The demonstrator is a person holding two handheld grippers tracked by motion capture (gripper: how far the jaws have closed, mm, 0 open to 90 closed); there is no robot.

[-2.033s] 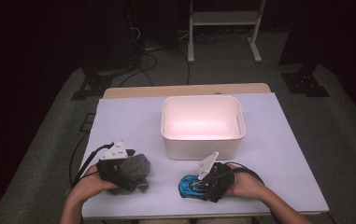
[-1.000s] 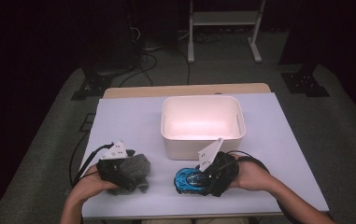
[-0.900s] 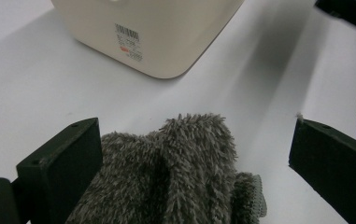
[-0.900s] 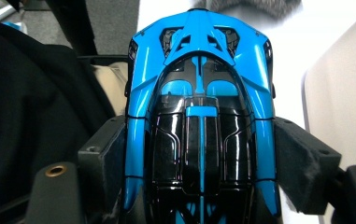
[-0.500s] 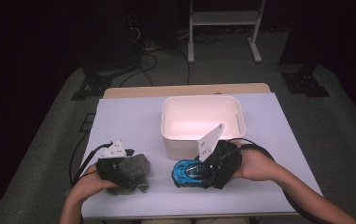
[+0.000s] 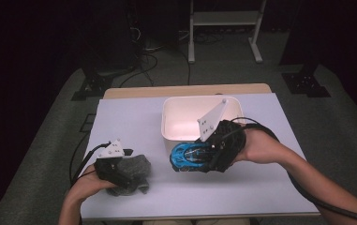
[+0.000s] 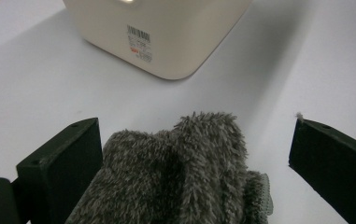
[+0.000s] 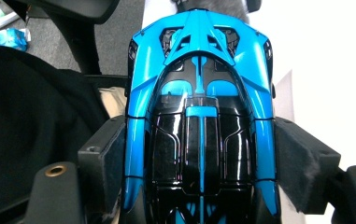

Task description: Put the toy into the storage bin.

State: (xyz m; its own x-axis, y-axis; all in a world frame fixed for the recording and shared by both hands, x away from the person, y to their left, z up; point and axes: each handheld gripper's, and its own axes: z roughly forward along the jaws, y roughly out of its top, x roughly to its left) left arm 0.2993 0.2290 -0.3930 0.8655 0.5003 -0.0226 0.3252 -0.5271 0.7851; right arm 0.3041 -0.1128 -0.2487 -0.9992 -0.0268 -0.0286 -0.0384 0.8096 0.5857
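The blue car (image 6: 188, 158) is up off the bench (image 6: 129, 122), just in front of the white bin (image 6: 167, 123). The right tongs (image 6: 203, 158) pinch its sides. The left tongs (image 6: 128, 176) stand spread around the grey sock (image 6: 136, 165) on the bench.

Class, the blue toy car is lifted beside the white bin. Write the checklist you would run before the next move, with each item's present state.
1. Right gripper clamped on both flanks of the glossy blue and black toy car: ok.
2. Car off the pale table: ok.
3. White plastic bin interior free: ok.
4. Car above the bin's rim: cannot tell.
5. Left gripper astride the grey fuzzy cloth, jaws open: ok.
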